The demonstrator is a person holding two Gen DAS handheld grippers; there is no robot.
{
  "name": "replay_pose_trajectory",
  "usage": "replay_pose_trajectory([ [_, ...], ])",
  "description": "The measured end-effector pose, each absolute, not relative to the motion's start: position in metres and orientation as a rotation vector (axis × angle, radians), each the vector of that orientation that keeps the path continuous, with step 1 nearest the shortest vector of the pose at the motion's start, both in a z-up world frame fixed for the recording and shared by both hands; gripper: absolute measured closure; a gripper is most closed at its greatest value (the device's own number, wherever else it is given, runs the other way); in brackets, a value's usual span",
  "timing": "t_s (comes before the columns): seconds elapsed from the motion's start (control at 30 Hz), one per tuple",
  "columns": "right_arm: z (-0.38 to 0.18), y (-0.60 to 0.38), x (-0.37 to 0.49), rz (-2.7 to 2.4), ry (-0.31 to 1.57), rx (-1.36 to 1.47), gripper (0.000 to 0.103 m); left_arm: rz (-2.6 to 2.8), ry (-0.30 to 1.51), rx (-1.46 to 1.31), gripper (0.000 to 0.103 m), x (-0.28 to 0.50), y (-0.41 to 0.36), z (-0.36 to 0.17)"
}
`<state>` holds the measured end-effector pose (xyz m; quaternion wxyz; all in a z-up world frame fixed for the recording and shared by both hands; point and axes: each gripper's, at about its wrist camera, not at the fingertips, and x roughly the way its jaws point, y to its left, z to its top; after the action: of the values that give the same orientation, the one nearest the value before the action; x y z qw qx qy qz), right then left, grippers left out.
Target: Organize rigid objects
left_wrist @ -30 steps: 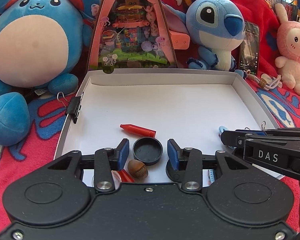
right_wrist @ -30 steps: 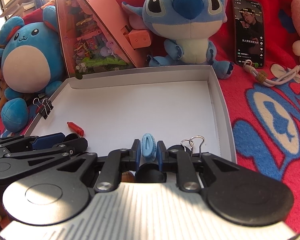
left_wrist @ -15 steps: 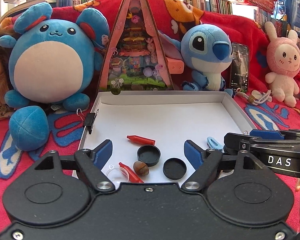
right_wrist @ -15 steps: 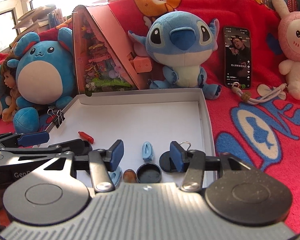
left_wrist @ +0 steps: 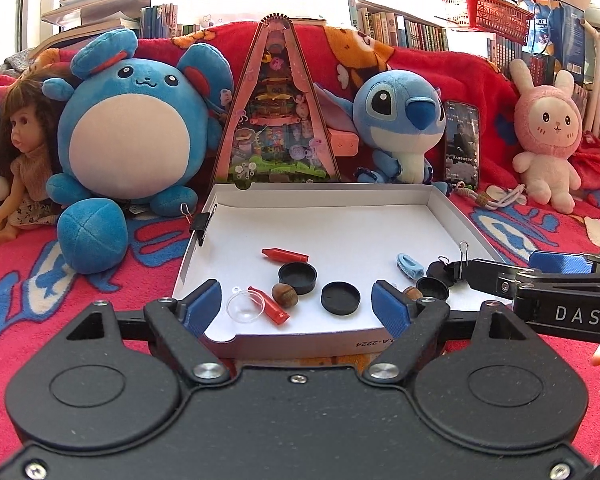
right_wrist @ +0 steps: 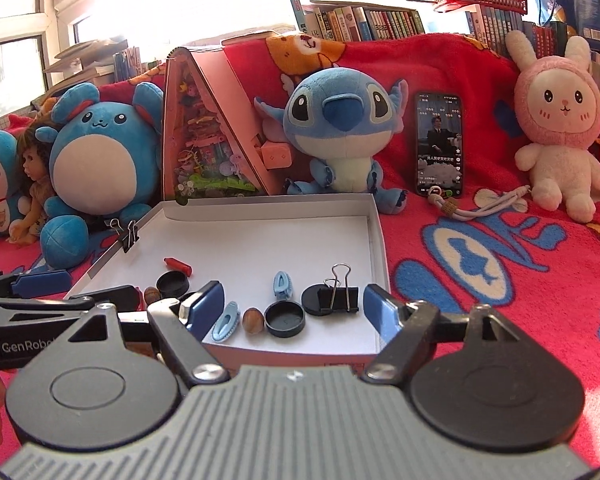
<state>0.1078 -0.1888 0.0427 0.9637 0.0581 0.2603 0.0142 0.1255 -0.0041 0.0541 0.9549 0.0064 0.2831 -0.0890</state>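
Ahead of both grippers sits a shallow white cardboard tray [left_wrist: 452, 208], scattered with round black plastic caps [left_wrist: 340, 297], red crayon-like sticks [left_wrist: 284, 256], brown acorns [right_wrist: 253, 320], pale-blue hair clips [right_wrist: 282, 286] and a black binder clip [right_wrist: 339, 298]. Plush toys crowd behind. The left gripper [left_wrist: 296, 306] and right gripper [right_wrist: 294, 312] have just been opening and stand wide, empty, above the tray's near edge.

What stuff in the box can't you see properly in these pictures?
- Left wrist view: the acorn near the right side is half hidden behind the left gripper's blue pad.
- Right wrist view: the left gripper's arm covers part of another acorn.
- Both views: the white box has its near edge hidden by the gripper bodies.
- Phone text: too small.
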Motion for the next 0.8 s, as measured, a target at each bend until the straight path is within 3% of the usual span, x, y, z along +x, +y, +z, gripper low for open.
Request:
replay_pose_trajectory([
  [0.57,0.009,-0.182,0.076,-0.002,0.569,0.035,0.013,-0.140,0.614,0.035,0.021,0.098,-0.003,0.018],
  [0.8,-0.009,-0.178,0.077,-0.005,0.601,0.038,0.006,-0.099,0.630,0.064,0.021,0.104,-0.005,0.003],
])
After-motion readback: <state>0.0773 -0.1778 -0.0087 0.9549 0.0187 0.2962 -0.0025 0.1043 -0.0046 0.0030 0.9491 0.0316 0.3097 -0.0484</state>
